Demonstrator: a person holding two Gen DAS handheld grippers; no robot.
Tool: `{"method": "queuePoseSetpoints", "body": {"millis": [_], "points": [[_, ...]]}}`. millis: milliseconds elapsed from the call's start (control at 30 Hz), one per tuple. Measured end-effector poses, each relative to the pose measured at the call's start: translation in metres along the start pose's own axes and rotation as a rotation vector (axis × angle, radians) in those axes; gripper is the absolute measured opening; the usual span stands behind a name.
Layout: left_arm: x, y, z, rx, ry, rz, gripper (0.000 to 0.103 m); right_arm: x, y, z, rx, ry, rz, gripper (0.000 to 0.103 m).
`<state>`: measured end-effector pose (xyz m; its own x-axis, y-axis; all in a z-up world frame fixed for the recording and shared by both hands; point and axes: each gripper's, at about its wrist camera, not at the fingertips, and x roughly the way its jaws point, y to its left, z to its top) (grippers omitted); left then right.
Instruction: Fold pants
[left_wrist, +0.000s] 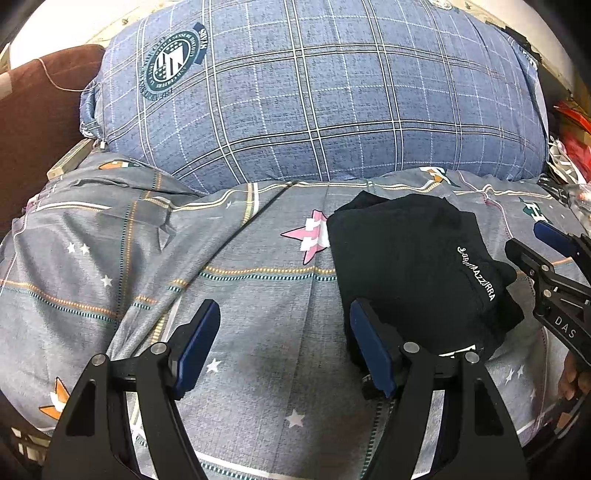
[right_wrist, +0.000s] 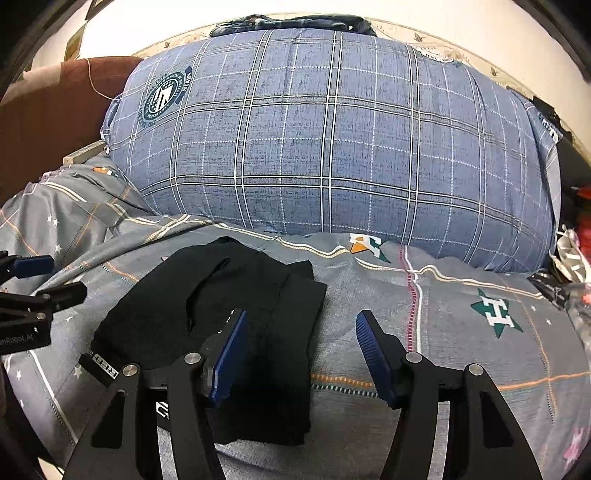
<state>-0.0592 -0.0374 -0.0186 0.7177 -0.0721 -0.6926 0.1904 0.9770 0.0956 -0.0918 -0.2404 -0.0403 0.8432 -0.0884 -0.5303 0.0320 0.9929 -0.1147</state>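
The black pants (left_wrist: 413, 266) lie folded into a compact bundle on the grey patterned bedsheet (left_wrist: 240, 295); white lettering shows on their side. In the right wrist view the pants (right_wrist: 236, 314) lie at lower left. My left gripper (left_wrist: 284, 332) is open and empty, its right finger at the bundle's near left edge. My right gripper (right_wrist: 301, 343) is open and empty, its left finger over the pants, its right finger over bare sheet. The right gripper also shows in the left wrist view (left_wrist: 554, 266), just right of the pants. The left gripper shows at the left edge of the right wrist view (right_wrist: 33, 291).
A large blue plaid pillow (left_wrist: 314, 96) fills the back of the bed (right_wrist: 332, 140). A brown cushion (left_wrist: 40, 96) sits at the far left. Red and white clutter (left_wrist: 569, 140) lies at the right edge. The sheet (right_wrist: 461, 332) stretches to the right.
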Motion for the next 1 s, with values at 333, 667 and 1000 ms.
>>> {"method": "queuePoseSetpoints", "body": {"millis": [333,667,1000], "points": [[-0.008,0.018,-0.007,-0.019,-0.020,0.029,0.076,-0.008,0.011,-0.002,-0.049,-0.019,-0.035,0.065],[-0.008,0.032,-0.015,-0.038,-0.023,0.051,0.076,-0.019,0.033,-0.007,-0.124,-0.051,-0.046,0.068],[-0.010,0.030,-0.024,-0.017,-0.015,0.044,0.076,-0.021,0.033,-0.015,-0.160,-0.058,-0.069,0.070]]}}
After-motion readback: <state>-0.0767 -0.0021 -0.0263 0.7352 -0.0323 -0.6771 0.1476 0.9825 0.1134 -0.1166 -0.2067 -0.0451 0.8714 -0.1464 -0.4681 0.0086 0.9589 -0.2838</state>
